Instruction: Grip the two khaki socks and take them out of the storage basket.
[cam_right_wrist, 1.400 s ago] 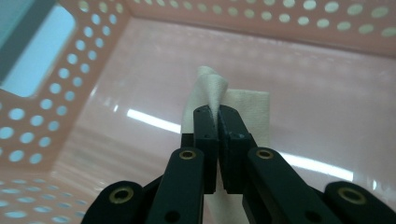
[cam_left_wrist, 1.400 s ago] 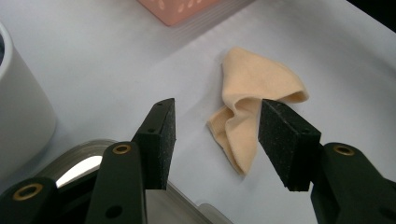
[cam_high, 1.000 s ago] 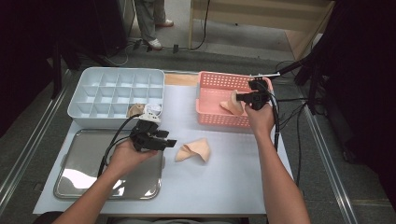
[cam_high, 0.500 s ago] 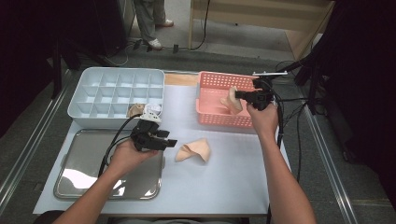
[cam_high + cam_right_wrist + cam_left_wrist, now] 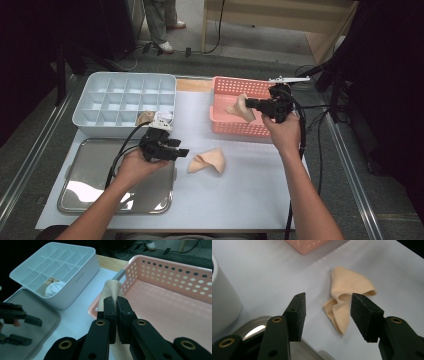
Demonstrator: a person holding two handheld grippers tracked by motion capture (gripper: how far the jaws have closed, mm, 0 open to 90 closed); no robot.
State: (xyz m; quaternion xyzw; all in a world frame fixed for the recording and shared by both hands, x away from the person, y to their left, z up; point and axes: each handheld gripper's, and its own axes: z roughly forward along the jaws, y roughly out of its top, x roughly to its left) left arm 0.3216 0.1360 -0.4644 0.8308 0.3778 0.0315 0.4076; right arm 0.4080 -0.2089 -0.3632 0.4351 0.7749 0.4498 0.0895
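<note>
Lighting: overhead, falling bright on the white table (image 5: 250,195); surroundings dark to near black. Glare: pale reflected patches on the metal tray (image 5: 85,192). Shadows: soft and short under objects. Focus: high view fairly sharp; both gripper views slightly soft, their near black jaws dim, corners darkened.

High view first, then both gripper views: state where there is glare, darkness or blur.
High view: glare patches on the metal tray, dark room around the lit table. Left gripper view: the beige cloth is sharp, the tray corner gleams. Right gripper view: the near black jaws are dim and soft, the pink basket bright.
</note>
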